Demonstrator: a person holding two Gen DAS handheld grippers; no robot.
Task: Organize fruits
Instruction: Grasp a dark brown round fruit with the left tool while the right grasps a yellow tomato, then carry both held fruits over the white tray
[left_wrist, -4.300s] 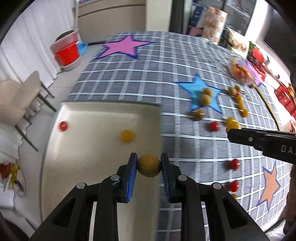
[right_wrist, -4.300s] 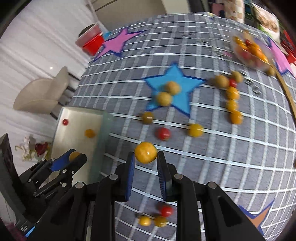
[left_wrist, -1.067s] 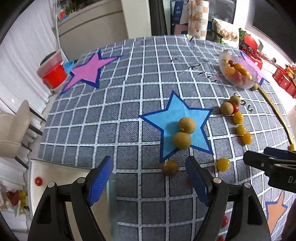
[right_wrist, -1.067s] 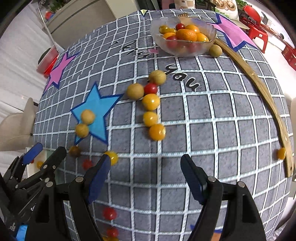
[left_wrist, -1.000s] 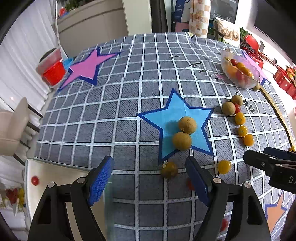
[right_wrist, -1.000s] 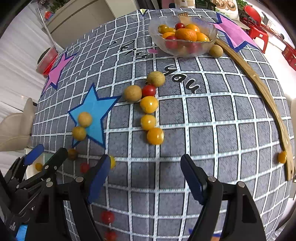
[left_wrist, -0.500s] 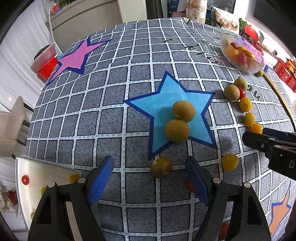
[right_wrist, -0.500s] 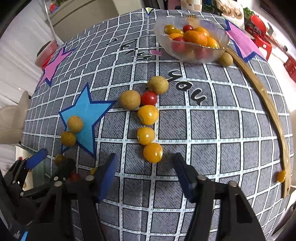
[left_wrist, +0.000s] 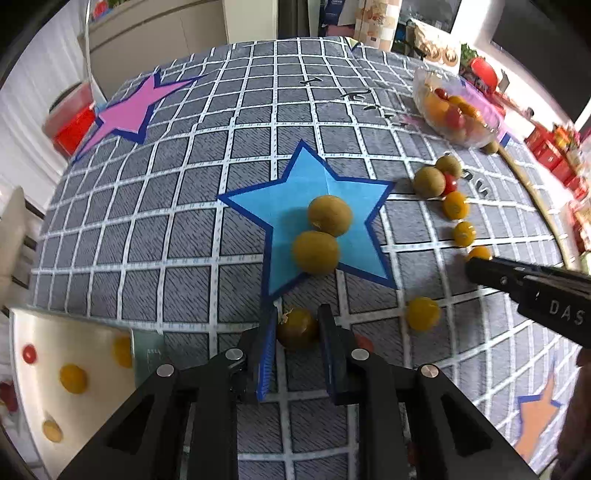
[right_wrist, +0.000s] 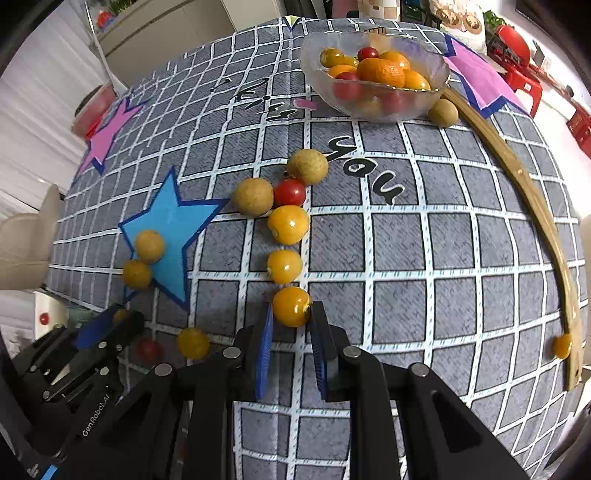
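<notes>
On the checked cloth, left gripper (left_wrist: 297, 328) clamps a brown fruit (left_wrist: 297, 328) and right gripper (right_wrist: 291, 314) an orange fruit (right_wrist: 291, 306), likely bound for the tray (left_wrist: 22, 332) at 9 o'clock.

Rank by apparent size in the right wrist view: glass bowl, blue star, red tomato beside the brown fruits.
1. Glass bowl and blue star look alike; the bowl sits farther away, so unranked.
2. Red tomato, clearly smallest.
</notes>
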